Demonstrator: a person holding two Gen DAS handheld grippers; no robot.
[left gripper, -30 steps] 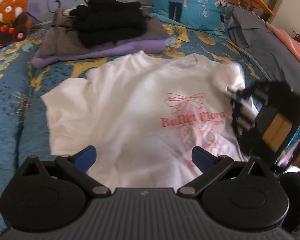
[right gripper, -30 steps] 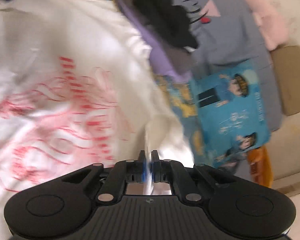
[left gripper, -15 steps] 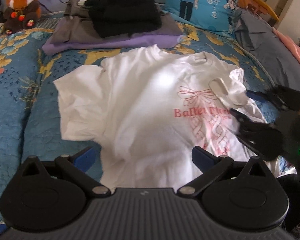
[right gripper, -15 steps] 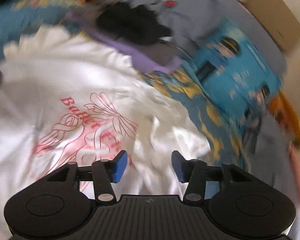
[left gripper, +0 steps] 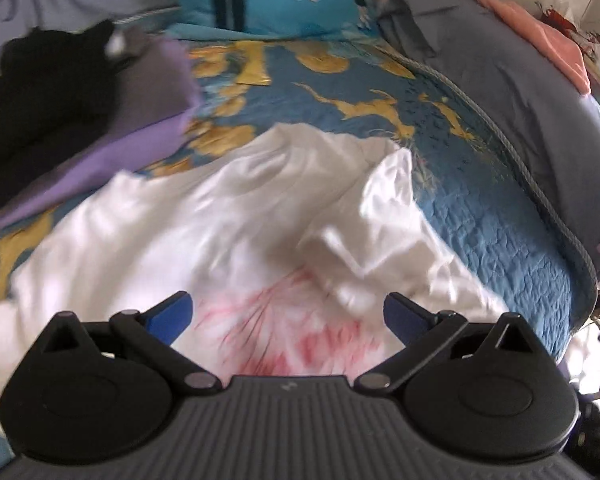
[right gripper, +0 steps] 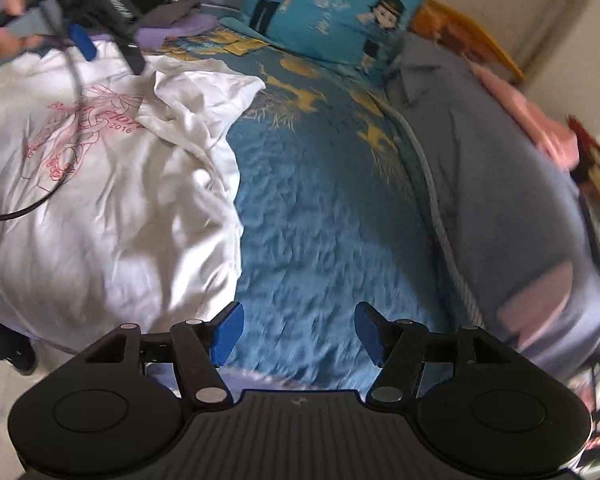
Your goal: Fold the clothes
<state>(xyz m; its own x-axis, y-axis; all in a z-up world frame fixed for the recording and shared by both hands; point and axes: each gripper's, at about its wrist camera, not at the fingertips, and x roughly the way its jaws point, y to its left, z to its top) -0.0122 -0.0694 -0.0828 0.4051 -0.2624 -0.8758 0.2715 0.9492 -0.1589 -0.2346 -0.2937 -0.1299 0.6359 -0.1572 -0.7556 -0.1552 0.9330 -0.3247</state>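
Hand-held gripper, right (right gripper: 296,330): jaws just spread, empty. Left (left gripper: 287,317): spread, empty. Shirt (left gripper: 220,216) unfolded on bed (right gripper: 320,200); sleeve turned in.

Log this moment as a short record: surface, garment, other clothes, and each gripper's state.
surface: blue quilt
garment: white T-shirt, red print up, one sleeve folded in and crumpled
other clothes: folded stack beyond the T-shirt
left gripper: open, above the print, holds nothing
right gripper: jaws just opened, nothing between them, over bare quilt
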